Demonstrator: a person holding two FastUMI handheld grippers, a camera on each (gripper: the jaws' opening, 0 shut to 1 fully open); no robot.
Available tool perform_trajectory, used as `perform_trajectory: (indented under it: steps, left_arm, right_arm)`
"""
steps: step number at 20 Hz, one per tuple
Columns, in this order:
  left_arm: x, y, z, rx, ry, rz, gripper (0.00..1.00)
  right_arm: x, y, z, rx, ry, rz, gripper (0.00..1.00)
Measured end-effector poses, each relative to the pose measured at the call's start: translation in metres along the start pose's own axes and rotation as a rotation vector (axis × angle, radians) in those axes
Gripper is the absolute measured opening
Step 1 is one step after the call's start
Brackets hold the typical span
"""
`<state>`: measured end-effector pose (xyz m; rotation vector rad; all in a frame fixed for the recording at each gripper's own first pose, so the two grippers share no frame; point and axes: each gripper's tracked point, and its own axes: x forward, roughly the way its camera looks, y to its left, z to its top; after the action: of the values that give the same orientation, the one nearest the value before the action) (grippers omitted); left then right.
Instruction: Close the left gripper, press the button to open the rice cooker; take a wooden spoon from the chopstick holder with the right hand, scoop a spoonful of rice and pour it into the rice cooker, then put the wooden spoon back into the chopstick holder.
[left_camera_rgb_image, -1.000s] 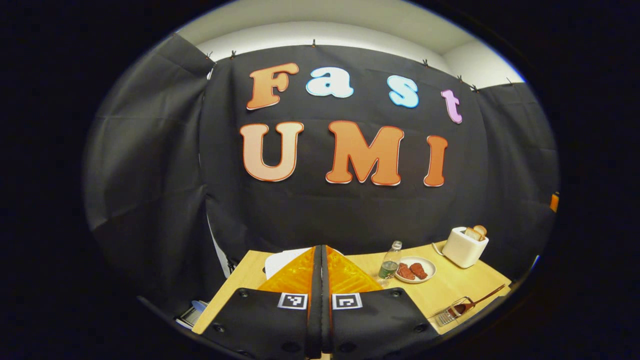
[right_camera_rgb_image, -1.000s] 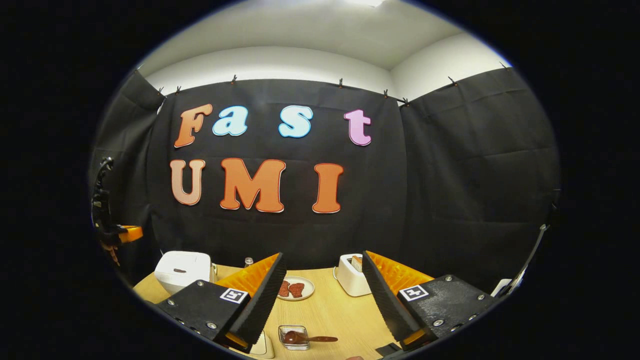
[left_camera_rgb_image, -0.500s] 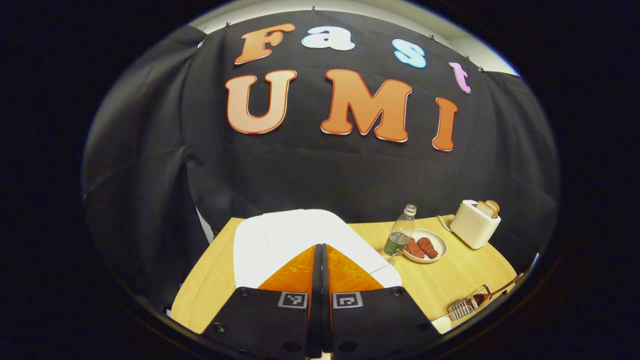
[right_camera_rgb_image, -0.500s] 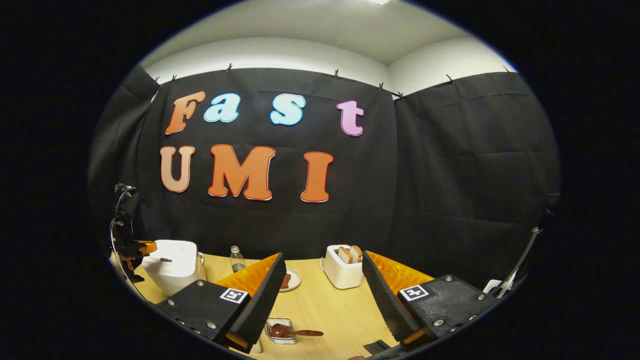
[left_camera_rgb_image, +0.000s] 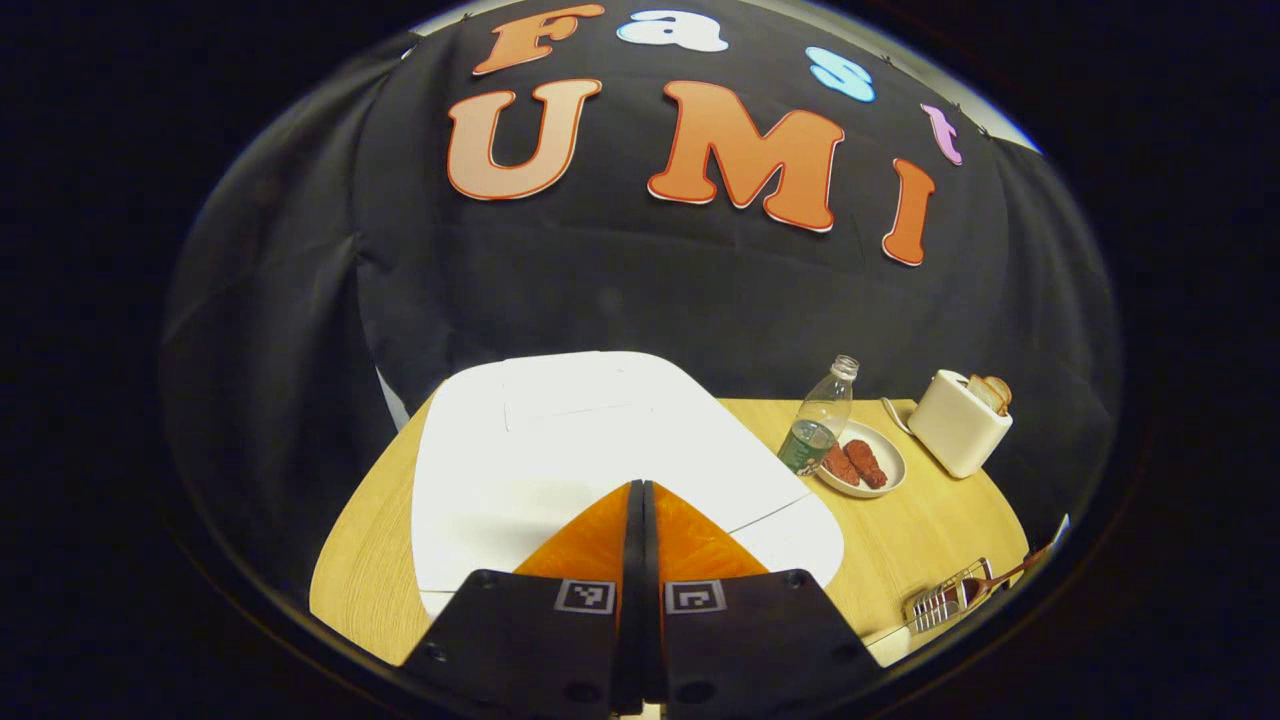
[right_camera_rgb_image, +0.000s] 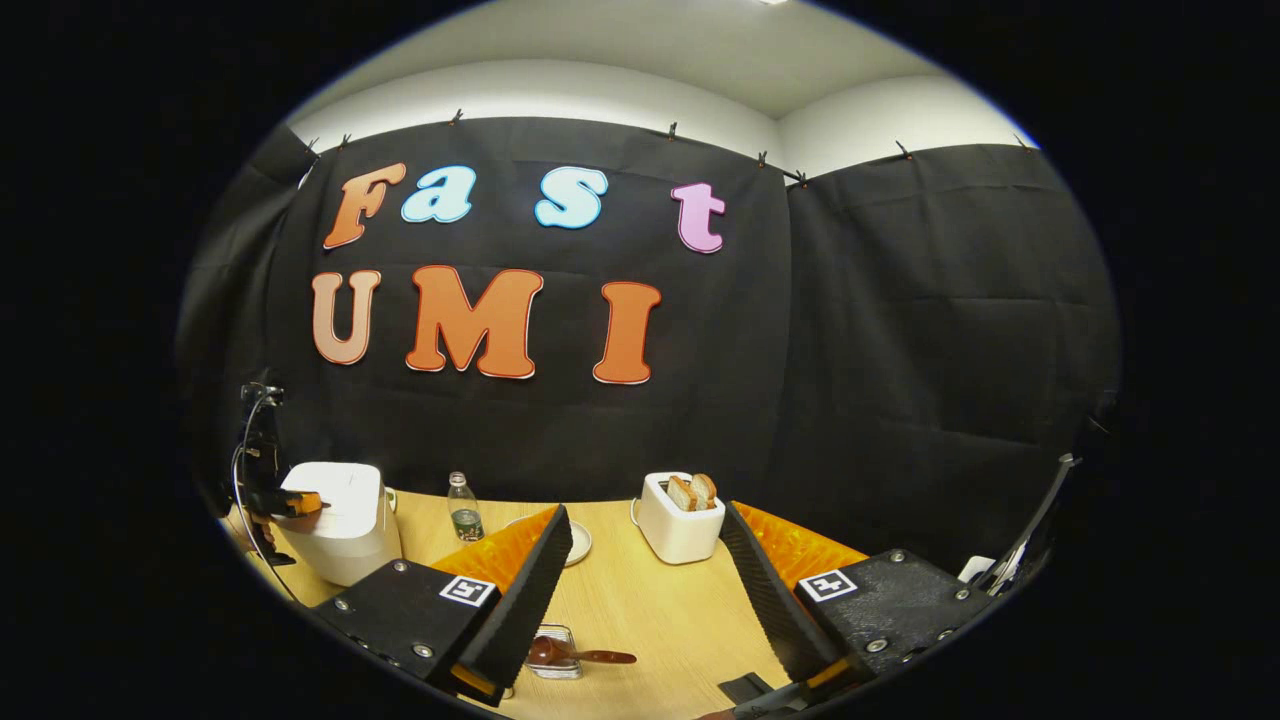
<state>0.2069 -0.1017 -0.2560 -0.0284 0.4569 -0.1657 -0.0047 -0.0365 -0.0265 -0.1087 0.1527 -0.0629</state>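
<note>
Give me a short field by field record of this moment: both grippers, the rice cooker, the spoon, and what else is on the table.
left gripper: fingers shut together, empty, tips over the front of the rice cooker lid
right gripper: open, empty, held above the table
rice cooker: white, lid closed
wooden spoon: bowl in a small clear container, handle sticking out sideways, not yet picked up
table: light wood
other items: bottle, plate of food, toaster with bread in its slots
task stage: button press under way or about to happen; cannot tell contact
</note>
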Motion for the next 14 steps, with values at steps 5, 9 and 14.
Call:
perform_trajectory:
  steps: [5, 9, 14]
  left_arm:
    - [0.001, -0.001, -0.003, 0.023, 0.011, 0.021, 0.05]
    - [-0.011, 0.001, 0.010, 0.005, -0.007, 0.021, 0.05]
    - [-0.060, 0.014, 0.074, -0.038, -0.135, 0.035, 0.05]
  right_arm:
    - [-0.003, 0.001, -0.014, 0.030, 0.027, 0.008, 0.95]
    - [-0.007, -0.003, -0.015, 0.042, 0.024, 0.007, 0.95]
    - [-0.012, 0.001, 0.001, 0.066, -0.030, 0.028, 0.94]
